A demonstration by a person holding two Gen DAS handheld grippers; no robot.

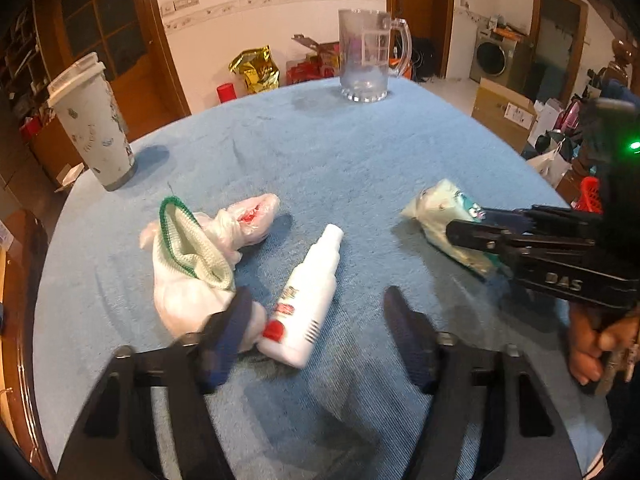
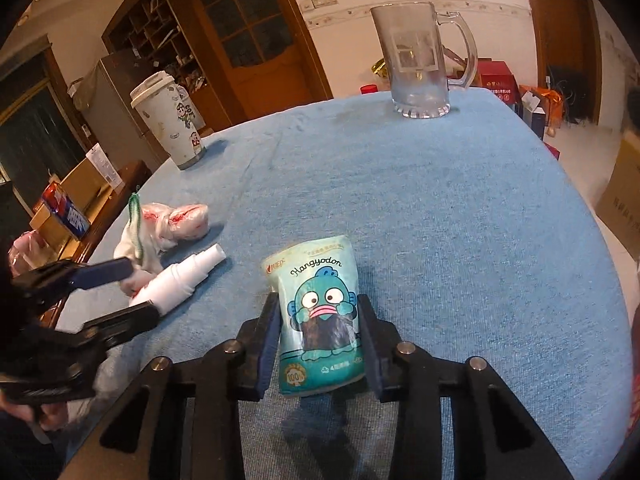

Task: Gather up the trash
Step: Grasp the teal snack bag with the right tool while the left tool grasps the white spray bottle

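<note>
A teal snack pouch (image 2: 320, 300) printed with a cartoon fish lies on the blue tablecloth (image 2: 440, 220). My right gripper (image 2: 320, 332) is shut on its lower half, one pad against each side. The left wrist view shows the same pouch (image 1: 436, 212) under the right gripper (image 1: 466, 224). A white spray bottle (image 1: 308, 292) with a red label lies on its side between the fingers of my left gripper (image 1: 318, 320). The left finger is close to its base and the right finger stands clear, so the gripper is open. A crumpled plastic bag with a green-rimmed cloth (image 1: 200, 248) lies just left of it.
A white lidded tumbler (image 1: 92, 120) stands at the table's left edge. A clear glass mug (image 1: 368, 56) stands at the far edge. A person's hand (image 1: 588, 344) holds the right gripper. Boxes, bags and a washing machine sit on the floor beyond.
</note>
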